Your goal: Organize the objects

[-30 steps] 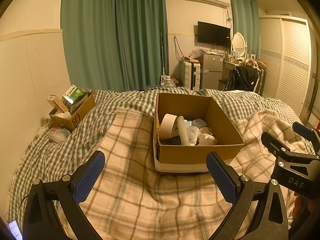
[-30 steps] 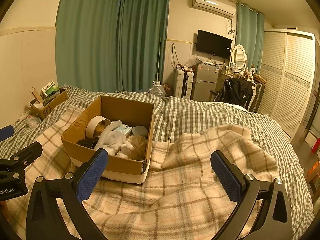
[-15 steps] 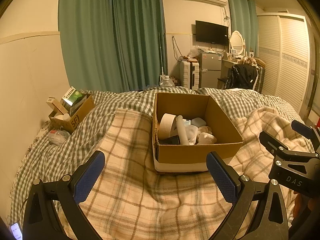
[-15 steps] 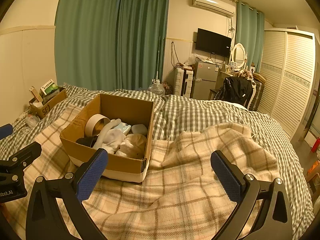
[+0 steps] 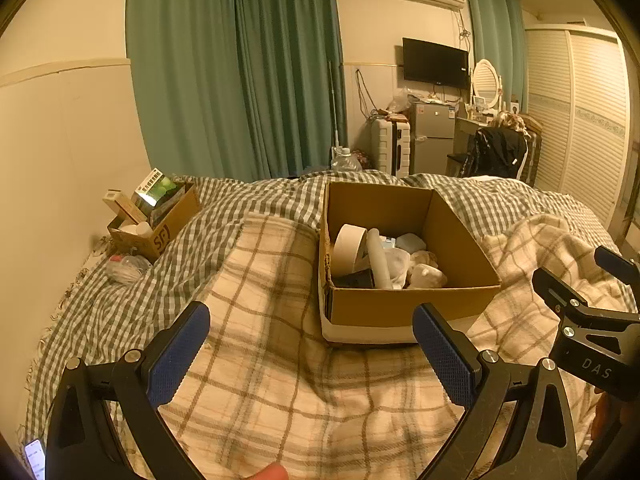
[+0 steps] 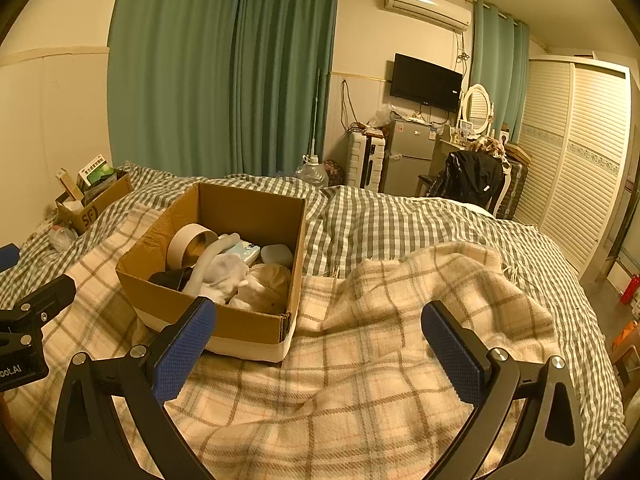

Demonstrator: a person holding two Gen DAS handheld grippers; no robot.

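Left claw (image 5: 312, 354) and right claw (image 6: 318, 350) are both hanging released and empty over the plaid blanket (image 5: 280, 380) at frame bottom. Cardboard box (image 5: 404, 304) is sitting on the bed at centre frame, holding a tape roll (image 5: 349, 249) and pale items

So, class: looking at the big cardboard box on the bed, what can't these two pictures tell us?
- Cardboard box: its floor and lowest items are hidden in both views by the tape roll and white cloth.
- Black item, left wrist view: half hidden by the near wall; unidentifiable.
- Small SF box: the labels on its contents are too small to read.
- Right hand-held gripper: its left fingertip covers the box's near wall.
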